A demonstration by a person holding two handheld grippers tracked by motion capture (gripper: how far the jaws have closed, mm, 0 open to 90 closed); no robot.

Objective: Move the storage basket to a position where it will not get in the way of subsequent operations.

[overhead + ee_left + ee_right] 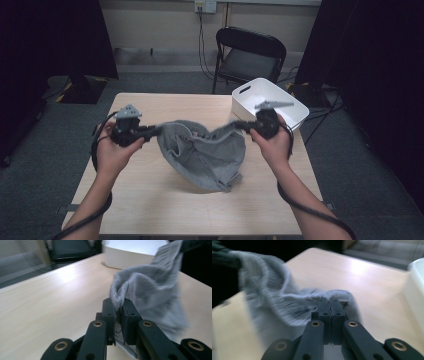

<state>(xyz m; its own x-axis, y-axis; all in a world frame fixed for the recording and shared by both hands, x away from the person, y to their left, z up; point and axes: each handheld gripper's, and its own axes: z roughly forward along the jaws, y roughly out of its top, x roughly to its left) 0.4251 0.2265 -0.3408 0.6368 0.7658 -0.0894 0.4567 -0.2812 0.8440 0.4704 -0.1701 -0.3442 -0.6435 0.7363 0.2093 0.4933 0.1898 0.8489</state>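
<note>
A grey knitted garment hangs between my two grippers over the middle of the wooden table, its lower part sagging onto the tabletop. My left gripper is shut on the garment's left edge; in the left gripper view the ribbed cloth is pinched between the jaws of that gripper. My right gripper is shut on the right edge; in the right gripper view the jaws of that gripper clamp a fold of the cloth. The cloth is blurred in both gripper views.
A white plastic bin stands at the table's far right corner, just behind my right hand. A black folding chair stands on the floor beyond the table. Dark curtains hang at both sides of the room.
</note>
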